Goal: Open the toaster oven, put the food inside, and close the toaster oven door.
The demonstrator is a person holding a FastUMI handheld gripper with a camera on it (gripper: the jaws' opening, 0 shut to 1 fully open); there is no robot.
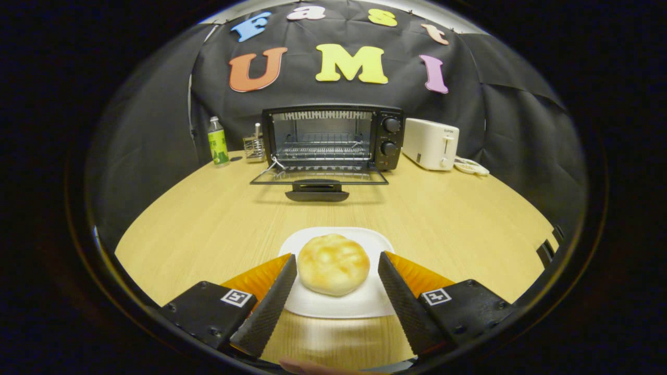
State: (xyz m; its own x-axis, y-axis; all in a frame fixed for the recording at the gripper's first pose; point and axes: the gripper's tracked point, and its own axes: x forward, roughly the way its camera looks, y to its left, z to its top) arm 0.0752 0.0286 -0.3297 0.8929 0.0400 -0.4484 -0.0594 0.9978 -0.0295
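A round golden bun lies on a white plate on the wooden table. My gripper is open, with one finger on each side of the bun and a small gap left on both sides. Beyond the plate, at the back of the table, stands a black toaster oven. Its glass door is folded down flat toward me, handle nearest. A wire rack shows inside the oven.
A white pop-up toaster with a coiled cord stands right of the oven. Left of the oven are a small wire holder and a green-labelled bottle. Bare wooden table lies between the plate and the oven door.
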